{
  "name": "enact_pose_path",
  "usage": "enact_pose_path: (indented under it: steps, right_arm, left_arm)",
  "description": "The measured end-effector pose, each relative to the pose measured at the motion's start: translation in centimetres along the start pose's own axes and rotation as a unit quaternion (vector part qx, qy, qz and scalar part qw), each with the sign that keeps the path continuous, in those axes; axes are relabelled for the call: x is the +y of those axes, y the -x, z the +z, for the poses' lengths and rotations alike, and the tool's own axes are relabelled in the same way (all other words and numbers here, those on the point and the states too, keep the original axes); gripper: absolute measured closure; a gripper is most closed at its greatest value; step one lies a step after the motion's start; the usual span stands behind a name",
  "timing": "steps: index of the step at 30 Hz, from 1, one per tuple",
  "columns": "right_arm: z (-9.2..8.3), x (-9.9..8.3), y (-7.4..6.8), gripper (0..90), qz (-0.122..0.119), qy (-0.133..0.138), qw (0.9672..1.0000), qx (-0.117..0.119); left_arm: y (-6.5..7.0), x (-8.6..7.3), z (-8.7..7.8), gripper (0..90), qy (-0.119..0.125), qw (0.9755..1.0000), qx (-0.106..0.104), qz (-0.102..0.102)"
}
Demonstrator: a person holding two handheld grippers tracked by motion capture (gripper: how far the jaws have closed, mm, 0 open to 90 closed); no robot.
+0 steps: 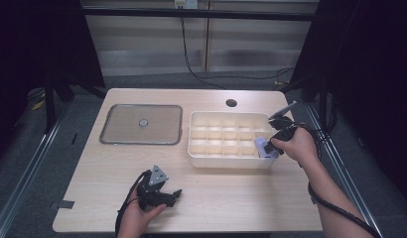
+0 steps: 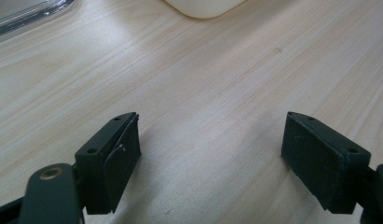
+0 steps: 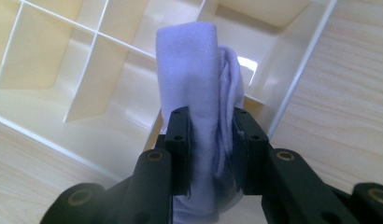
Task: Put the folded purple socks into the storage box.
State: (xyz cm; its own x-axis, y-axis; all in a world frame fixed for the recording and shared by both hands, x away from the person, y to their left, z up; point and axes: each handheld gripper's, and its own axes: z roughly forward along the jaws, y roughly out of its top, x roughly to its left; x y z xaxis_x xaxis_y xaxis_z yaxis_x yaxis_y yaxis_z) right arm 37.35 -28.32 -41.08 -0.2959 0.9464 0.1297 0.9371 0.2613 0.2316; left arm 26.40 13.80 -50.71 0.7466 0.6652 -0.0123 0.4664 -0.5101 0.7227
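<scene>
Item: folded lilac cloth (image 3: pixel 194 79), clamped between the jaws of the right gripper (image 3: pixel 209 140). Long axis runs straight out from the jaws toward 12 o'clock in the right gripper view, tip over a corner cell of the cream divided tray (image 1: pixel 226 161).

Position: in the high view, cloth (image 1: pixel 265 147) sits at the tray's 4 o'clock corner, right hand nearer.

Left gripper (image 1: pixel 159 191): jaws wide, empty, low over the wooden table (image 2: pixel 217 79) at 6 o'clock from the tray. Clear lid (image 1: pixel 141 124) at 9 o'clock.

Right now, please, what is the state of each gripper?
Left gripper: open, nothing between its jaws, low over the bare table.
Right gripper: closed on a folded lavender cloth, at the near right corner of the cream divided tray.
</scene>
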Motion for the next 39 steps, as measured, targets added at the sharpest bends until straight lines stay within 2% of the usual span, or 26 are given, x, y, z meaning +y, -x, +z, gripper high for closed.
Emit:
enact_pose_path:
  steps: [5, 11, 23, 32, 39]
  right_arm:
    - [0.0, 0.1, -0.1, 71.4, -0.002, -0.004, 1.0000, -0.001]
    - [1.0, -0.1, -0.2, 71.5, -0.001, -0.011, 0.9999, 0.001]
    - [1.8, -0.2, -0.2, 71.7, -0.005, -0.018, 0.9998, -0.002]
    - [2.1, -0.3, -0.4, 71.7, -0.008, -0.017, 0.9998, -0.007]
    - [2.2, -0.1, -0.5, 72.0, -0.008, -0.027, 0.9995, -0.012]
  left_arm:
    - [0.0, 0.0, 0.0, 19.2, 0.000, 1.0000, 0.000, 0.000]
    - [0.0, 0.0, 0.0, 19.2, 0.000, 1.0000, 0.000, 0.000]
    - [0.0, 0.0, 0.0, 19.2, 0.001, 1.0000, 0.000, 0.001]
    - [0.0, 0.0, 0.0, 19.2, 0.000, 1.0000, 0.000, 0.000]
    - [0.0, 0.0, 0.0, 19.2, 0.001, 1.0000, 0.000, 0.001]
